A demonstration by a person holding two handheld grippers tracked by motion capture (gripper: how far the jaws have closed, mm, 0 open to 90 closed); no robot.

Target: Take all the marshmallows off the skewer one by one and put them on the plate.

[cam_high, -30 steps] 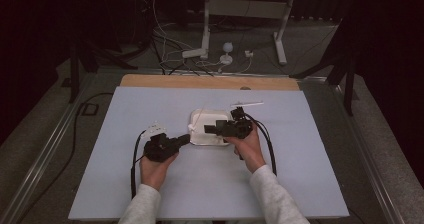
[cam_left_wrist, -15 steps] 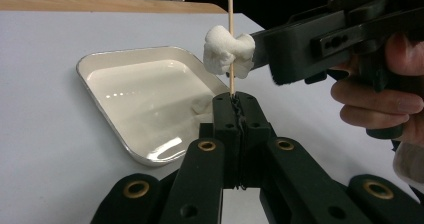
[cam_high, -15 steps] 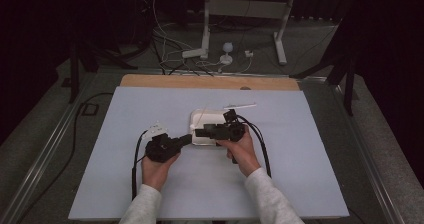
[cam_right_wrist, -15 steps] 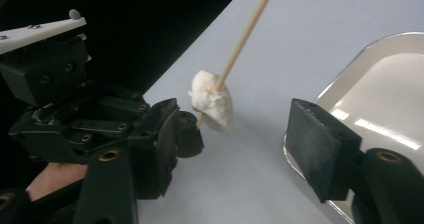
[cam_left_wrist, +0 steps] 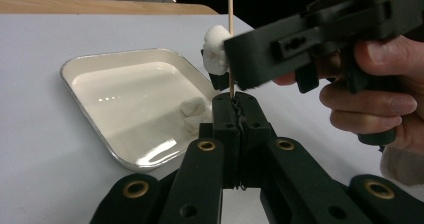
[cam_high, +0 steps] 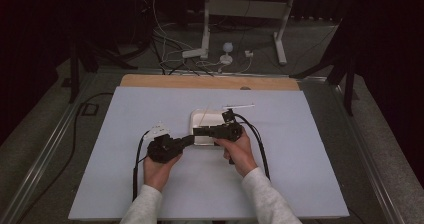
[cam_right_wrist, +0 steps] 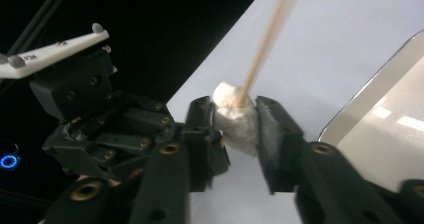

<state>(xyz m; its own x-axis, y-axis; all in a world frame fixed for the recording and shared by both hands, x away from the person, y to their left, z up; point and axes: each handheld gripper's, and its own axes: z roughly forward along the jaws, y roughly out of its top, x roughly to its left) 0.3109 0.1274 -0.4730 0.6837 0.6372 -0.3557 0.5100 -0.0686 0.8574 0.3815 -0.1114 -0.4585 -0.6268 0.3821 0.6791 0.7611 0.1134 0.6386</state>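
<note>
**Operator:** Report the state of each gripper, with the white tray [cam_high: 205, 118] as the reference.

**Inspector:** The left gripper [cam_left_wrist: 235, 101] sits just beside the near corner of the tray. Its jaws are fully closed on the lower end of a thin wooden skewer [cam_left_wrist: 230, 14], which stands upright above the jaw tips.

**Operator:** And the right gripper?

**Inspector:** The right gripper [cam_right_wrist: 236, 121] reaches in from the side, above the near edge of the tray. Its jaws have just been closing, and a marshmallow [cam_right_wrist: 235, 116] sits between them, with both pads against its sides. The marshmallow is threaded on the skewer, partway up, above the left gripper.

**Operator:** Contents of the tray?

**Inspector:** Two more white pieces [cam_left_wrist: 192, 106] lie inside the tray, near the corner closest to the left gripper. The tray rests on the pale table cover [cam_high: 300, 149], around the middle of it.

**Operator:** Hands?

**Inspector:** The right hand [cam_left_wrist: 372, 91] wraps the right gripper's handle, level with the marshmallow.
</note>
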